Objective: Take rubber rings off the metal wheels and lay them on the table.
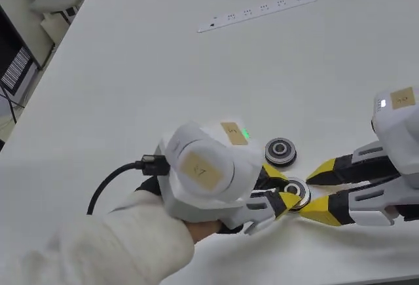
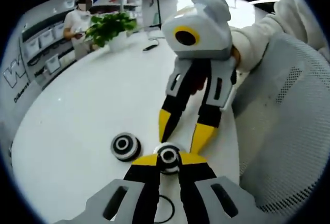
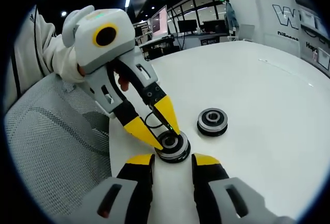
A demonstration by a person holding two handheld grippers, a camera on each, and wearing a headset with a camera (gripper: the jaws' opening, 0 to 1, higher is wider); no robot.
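Note:
A metal wheel [image 1: 299, 189] lies on the white table [image 1: 163, 82] near its front edge. My left gripper [image 1: 287, 187] is shut on this metal wheel [image 2: 168, 156], one yellow fingertip on each side. From the opposite side my right gripper [image 1: 306, 191] faces it, open, its tips just short of the same wheel [image 3: 173, 147]. A second wheel [image 1: 280, 151] with a black rubber ring around it lies a little beyond, also seen as the second wheel [image 3: 212, 121] in the right gripper view. A thin loose black ring [image 2: 164, 209] lies on the table under the left gripper.
A white power strip [image 1: 258, 12] lies at the far side of the table. A black cable [image 1: 108, 183] trails from the left gripper. A white mesh chair [image 2: 289, 110] stands at the near table edge. A person [image 2: 77, 23] and a plant [image 2: 111, 26] are far behind.

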